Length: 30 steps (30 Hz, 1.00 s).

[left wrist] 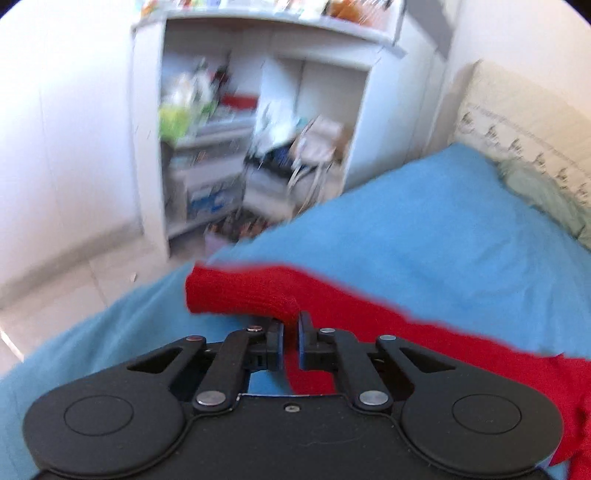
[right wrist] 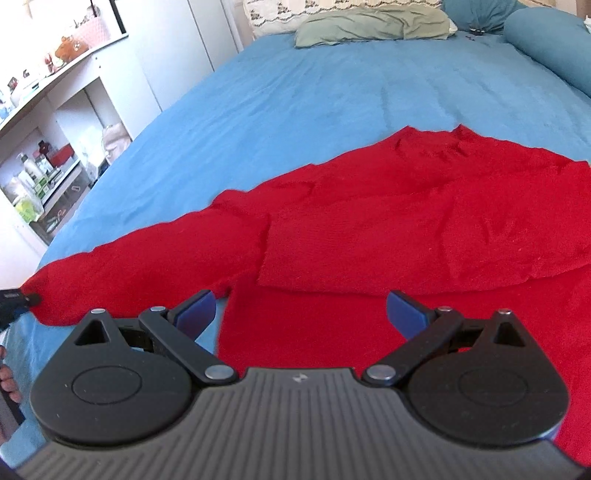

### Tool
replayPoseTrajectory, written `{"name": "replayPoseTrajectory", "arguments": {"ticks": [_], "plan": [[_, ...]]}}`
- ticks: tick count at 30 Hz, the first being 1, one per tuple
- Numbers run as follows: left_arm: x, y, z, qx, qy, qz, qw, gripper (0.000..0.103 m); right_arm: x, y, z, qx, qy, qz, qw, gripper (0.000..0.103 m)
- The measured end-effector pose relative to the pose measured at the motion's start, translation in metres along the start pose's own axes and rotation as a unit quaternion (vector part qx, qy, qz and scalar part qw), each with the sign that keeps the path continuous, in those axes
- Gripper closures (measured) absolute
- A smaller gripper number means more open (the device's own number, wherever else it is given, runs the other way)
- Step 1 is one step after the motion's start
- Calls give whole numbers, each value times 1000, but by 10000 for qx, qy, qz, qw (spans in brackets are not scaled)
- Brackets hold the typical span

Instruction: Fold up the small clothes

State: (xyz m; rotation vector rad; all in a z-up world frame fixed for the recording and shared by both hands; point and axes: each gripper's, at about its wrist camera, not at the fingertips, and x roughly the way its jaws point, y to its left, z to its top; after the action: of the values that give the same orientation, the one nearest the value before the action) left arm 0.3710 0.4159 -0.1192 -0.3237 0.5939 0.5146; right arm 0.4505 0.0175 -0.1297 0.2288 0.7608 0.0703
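Observation:
A red knit sweater (right wrist: 388, 221) lies spread on the blue bedsheet (right wrist: 295, 92), one sleeve folded across its body, the other sleeve (right wrist: 129, 266) stretched out to the left. My left gripper (left wrist: 291, 326) is shut on the cuff end of that sleeve (left wrist: 236, 291) and holds it just above the sheet; its tip shows at the far left of the right wrist view (right wrist: 14, 299). My right gripper (right wrist: 301, 314) is open and empty, hovering over the sweater's near edge.
A white shelf unit (left wrist: 258, 129) full of clutter stands beside the bed on the left, also in the right wrist view (right wrist: 55, 129). A green pillow (right wrist: 373, 22) and blue cushions (right wrist: 546, 40) lie at the bed's head. Pale floor (left wrist: 55, 277) lies beyond the bed edge.

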Motion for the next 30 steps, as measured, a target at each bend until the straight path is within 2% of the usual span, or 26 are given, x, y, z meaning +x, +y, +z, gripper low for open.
{"name": "replayPoseTrajectory", "arguments": {"ticks": [4,8,12,14,16,21,24,27,29,30], "plan": [[-45,-62,24,457,-625,-433,9961,96,-15,-29,12,159,-130,17,9998,0],[-90,-154,33,921,-978,-1208,9835,96,-38,-73,30,327,-325,-52,9989,0],[-129,-262,8,1361,-895,-2077,9645,96,-65,-133,48,433,-541,-227,9973,0],[-143,-317,-19,1657,-724,-2487,9516,96,-77,-165,54,440,-595,-368,9966,0],[-149,-360,-52,1860,-478,-2727,9427,96,-89,-198,58,469,-645,-489,9956,0],[-138,-436,-143,2326,351,-2914,9272,96,-104,-280,46,493,-581,-807,9938,0],[-127,-456,-187,2667,666,-2840,9186,96,-106,-313,32,599,-464,-936,9927,0],[-120,-464,-209,2972,749,-2749,9113,96,-105,-333,16,617,-331,-985,9927,0],[-116,-462,-212,3057,794,-2727,9088,94,-103,-338,9,601,-261,-973,9931,0],[-115,-460,-210,3057,829,-2761,9074,91,-103,-338,7,592,-239,-960,9933,0]]}}
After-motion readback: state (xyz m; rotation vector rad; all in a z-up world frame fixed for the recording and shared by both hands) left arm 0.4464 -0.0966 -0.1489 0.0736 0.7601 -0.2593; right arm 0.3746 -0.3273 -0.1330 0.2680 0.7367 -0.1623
